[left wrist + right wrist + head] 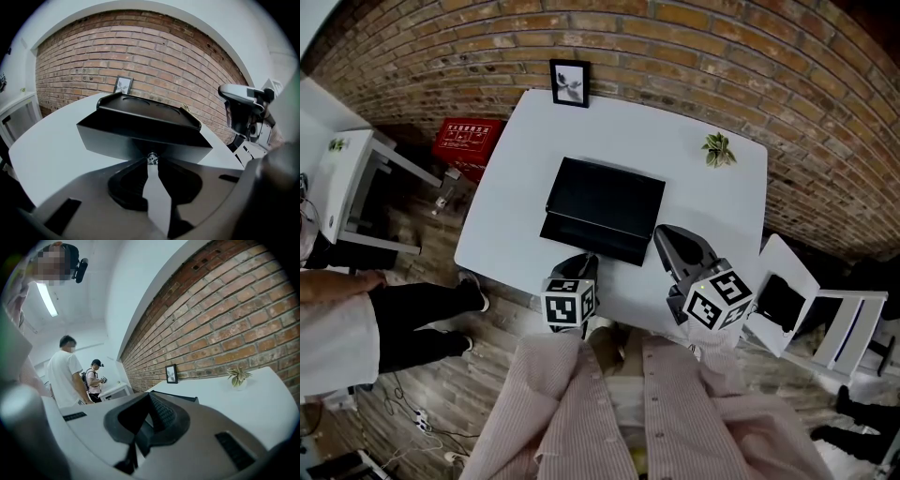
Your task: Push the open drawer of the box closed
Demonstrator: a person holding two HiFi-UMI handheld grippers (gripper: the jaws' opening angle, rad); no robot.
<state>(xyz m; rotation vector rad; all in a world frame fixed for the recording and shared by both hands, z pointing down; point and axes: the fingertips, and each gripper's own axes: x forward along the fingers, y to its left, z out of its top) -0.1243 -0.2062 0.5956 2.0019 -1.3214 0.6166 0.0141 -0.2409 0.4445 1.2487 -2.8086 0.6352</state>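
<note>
The black box (pixel 605 202) looked smooth and faintly glossy, its knob (pixel 152 158) shiny metal; the white table (pixel 703 197) matt; the far wall (pixel 675 47) rough brick.

Black box (pixel 605 206) with a small silvery knob (pixel 152 158), on a white table (pixel 525 131); behind, across the top of the frame, a red-brown brick wall (pixel 694 47) with pale mortar lines. Upper centre, a black-framed picture (pixel 570 82); upper right, a green plant (pixel 718 150); upper left, a red crate (pixel 467 139). Below centre, the grey left claw (pixel 589 259) and right claw (pixel 662 234), each with black-and-white square markers, above a pale pink, finely striped shirt (pixel 581 403).
</note>
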